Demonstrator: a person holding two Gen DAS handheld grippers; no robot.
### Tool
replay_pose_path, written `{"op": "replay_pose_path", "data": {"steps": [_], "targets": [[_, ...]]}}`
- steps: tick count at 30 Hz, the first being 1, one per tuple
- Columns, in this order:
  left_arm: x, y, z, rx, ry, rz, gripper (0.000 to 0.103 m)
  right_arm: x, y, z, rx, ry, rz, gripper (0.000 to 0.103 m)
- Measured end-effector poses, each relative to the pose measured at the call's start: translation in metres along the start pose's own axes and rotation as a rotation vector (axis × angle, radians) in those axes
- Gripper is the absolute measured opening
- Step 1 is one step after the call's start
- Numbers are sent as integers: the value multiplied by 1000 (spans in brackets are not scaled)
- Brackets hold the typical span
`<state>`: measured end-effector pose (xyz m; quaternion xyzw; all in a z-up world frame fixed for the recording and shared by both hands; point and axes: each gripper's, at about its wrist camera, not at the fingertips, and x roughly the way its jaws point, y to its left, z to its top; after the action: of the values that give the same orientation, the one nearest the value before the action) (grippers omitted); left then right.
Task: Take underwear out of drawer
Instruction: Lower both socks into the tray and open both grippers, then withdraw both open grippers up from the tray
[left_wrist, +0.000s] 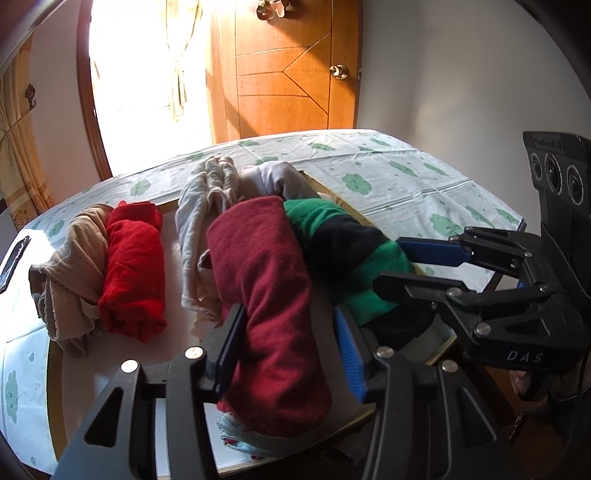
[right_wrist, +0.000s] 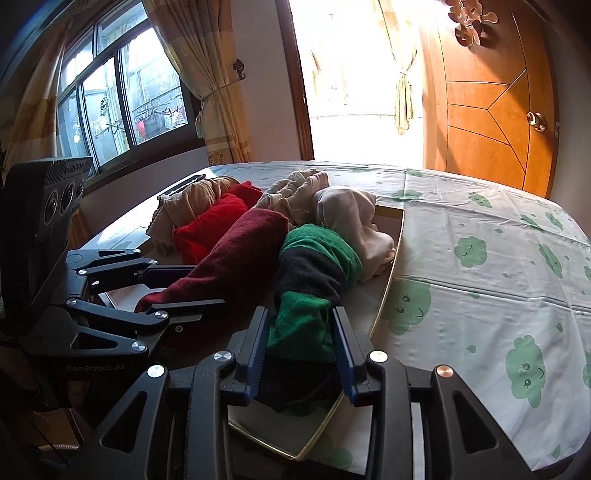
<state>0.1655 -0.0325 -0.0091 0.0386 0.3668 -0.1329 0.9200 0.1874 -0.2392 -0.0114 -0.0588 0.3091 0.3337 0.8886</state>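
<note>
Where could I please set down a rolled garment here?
The cloud-print tablecloth right of the drawer is bare. Inside, one free strip lies between the bright red roll and the dark red roll; elsewhere it is crowded.

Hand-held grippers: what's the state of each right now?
Left hand-held gripper: open, dark red roll lying between its jaws, right pad clear of it.
Right hand-held gripper: green-and-black roll fills the jaws; gripped or loose cannot be told.
</note>
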Motion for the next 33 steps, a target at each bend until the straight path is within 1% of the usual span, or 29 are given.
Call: {"op": "replay_pose_path", "data": {"steps": [2,5,8,10,12,15,16,17,19,21,23,26,33], "targets": [[-1,-1,0,0,-3,4,54,0,1,0,-1,0,-1,47],[-2,-2,0,-1,-10,0,61,-1,2,-2,-4,-5,-13,51],[-2,-1,-2,-10,-8,8,63,-4,6,-3,-11,-19,-17,56],[-2,0,-4,-19,-8,11,66,-6,7,-3,-17,-29,-25,59],[-3,2,-5,-26,-12,22,72,-7,8,-3,-19,-36,-26,60],[-6,5,-7,-41,-28,25,75,-9,8,-3,-18,-41,-36,61],[-8,6,-7,-47,-33,23,76,-9,8,-4,-17,-42,-40,64],[-8,6,-8,-50,-36,28,78,-10,8,-4,-16,-45,-42,67],[-9,7,-8,-54,-40,49,84,-12,9,-5,-11,-56,-43,70],[-11,9,-10,-63,-48,66,94,-13,8,-7,-5,-61,-44,72],[-16,12,-12,-79,-61,64,99,-15,7,-8,4,-61,-43,76],[-22,10,-14,-86,-77,49,100,-20,9,-13,4,-63,-39,78],[-38,-4,-19,-57,-107,52,101,-38,22,-29,-26,-69,-28,79]]}}
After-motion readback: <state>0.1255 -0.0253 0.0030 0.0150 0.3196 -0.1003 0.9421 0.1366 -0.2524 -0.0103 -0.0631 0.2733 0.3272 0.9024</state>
